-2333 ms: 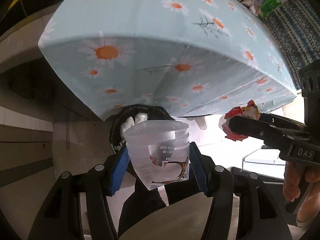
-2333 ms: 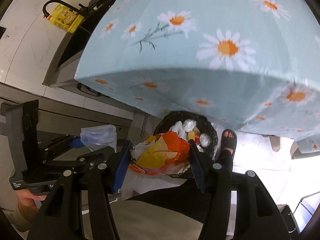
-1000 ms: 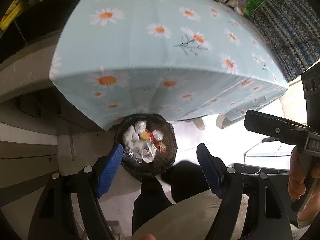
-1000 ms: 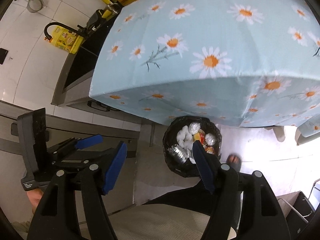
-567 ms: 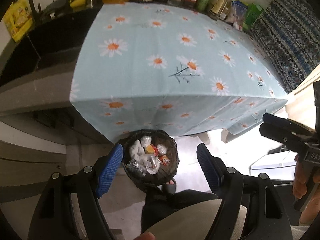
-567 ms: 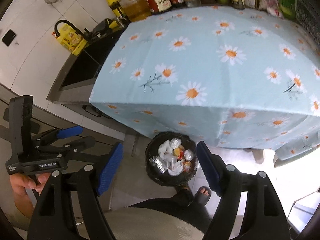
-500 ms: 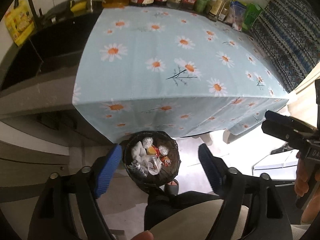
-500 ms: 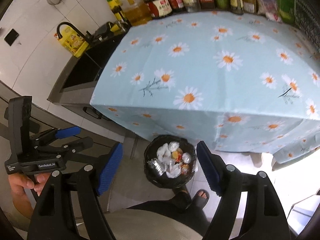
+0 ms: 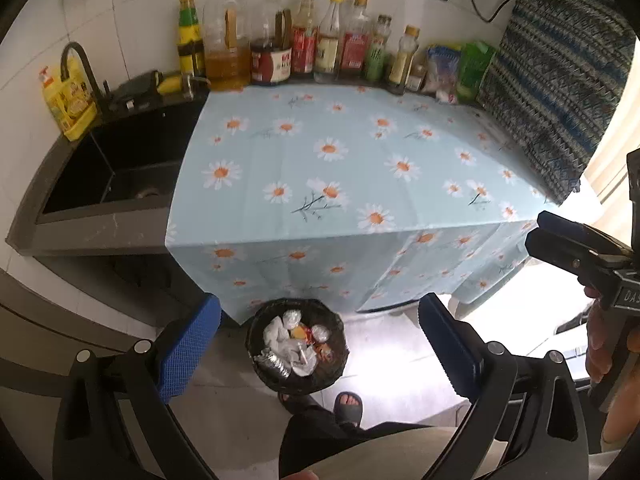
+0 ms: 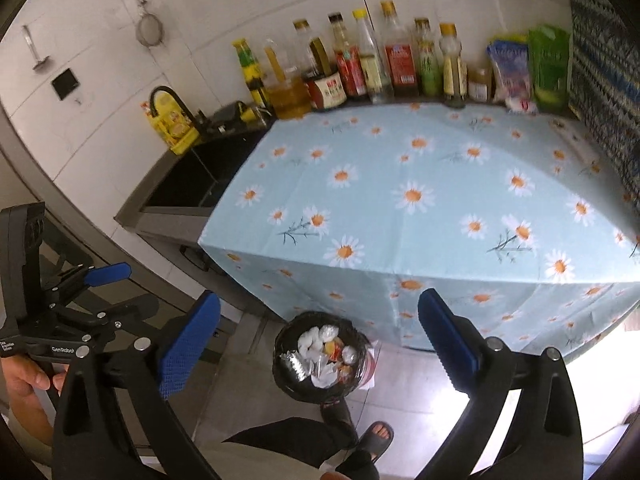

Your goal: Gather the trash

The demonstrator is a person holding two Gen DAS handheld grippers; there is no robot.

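Hovering: both grippers are held high above floor, aimed down at bin and counter.
L gripper (image 9: 320,354): jaws spread wide, nothing held; blue pads (image 9: 188,346) seen at 8 and 4 o'clock of frame. Also seen from R wrist cam at 9 o'clock (image 10: 104,292), pads apart.
R gripper (image 10: 318,354): released, empty, pads wide apart. Only its dark tip is caught at 3 o'clock in L wrist cam (image 9: 560,242); gap can't be judged there.
Trash bin (image 9: 297,350): black-lined, round, on floor at 6 o'clock of L view, just below front edge of tablecloth. Framed betw. L pads, not touched.
Trash (image 9: 294,342): seen inside bin, white crumpled wraps, foil piece, yellow/red scraps. Same pile seen in R cam (image 10: 324,354).
Tablecloth (image 9: 360,168): light blue w/ daisies, draped over counter and down front; top is seen bare of trash.
Bottles (image 9: 304,46): row along wall at 12 o'clock, behind cloth; packets at 1 o'clock.
Sink (image 9: 116,168): black, at 9 o'clock, beside cloth; yellow soap bottle (image 9: 68,104) at its far-left corner.
Foot (image 9: 348,402): sandalled, on floor just beside bin at 6 o'clock.
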